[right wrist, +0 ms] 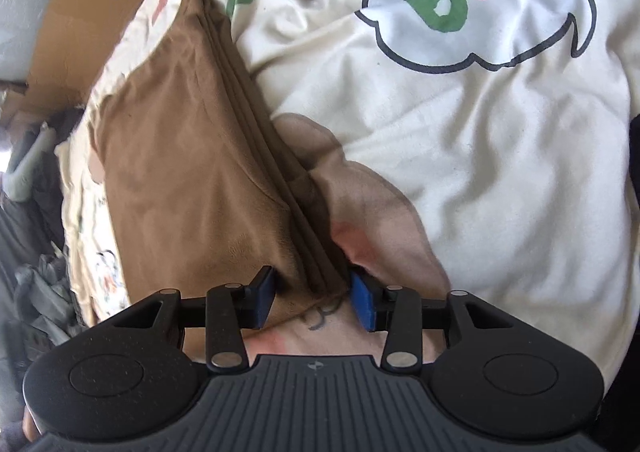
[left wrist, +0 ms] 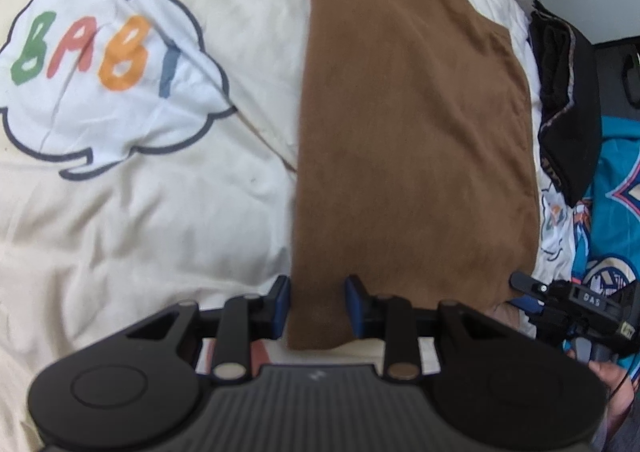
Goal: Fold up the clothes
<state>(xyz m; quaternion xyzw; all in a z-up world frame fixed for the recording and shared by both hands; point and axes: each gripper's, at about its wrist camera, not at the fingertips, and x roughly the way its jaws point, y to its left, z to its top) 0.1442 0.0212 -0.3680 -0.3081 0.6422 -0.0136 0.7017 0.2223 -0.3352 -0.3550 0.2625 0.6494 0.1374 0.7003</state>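
Fabric of the folded brown soft-knit garment (left wrist: 412,140) is running under the housings of both tools, so its nearest hem is being cut off from sight in each wrist view. The left tongs (left wrist: 318,306) are straddling the garment's near left corner, the blue pads pressing the cloth from either side, gripping it. The right tongs (right wrist: 316,302) are standing wider, their pads closing on the stacked edge of folds at the near right corner; how firmly the right-hand pad is pressing is hard to make out, since the layers are bunching there.

The garment is lying as a long strip on the cream quilt printed with cartoon figures (left wrist: 132,220), its long axis running straight away from the tongs toward the far edge of the bed. In the right wrist view its layered fold edges are showing along the right side.

Further out, a white cloud-shaped print with coloured letters (left wrist: 104,68) is sitting left of the strip. A black folded garment with leopard trim (left wrist: 568,100) is lying to the strip's right, partly cut off, just beside a teal printed cloth (left wrist: 616,220). Brown cardboard (right wrist: 80,12) is blurring at the far end.
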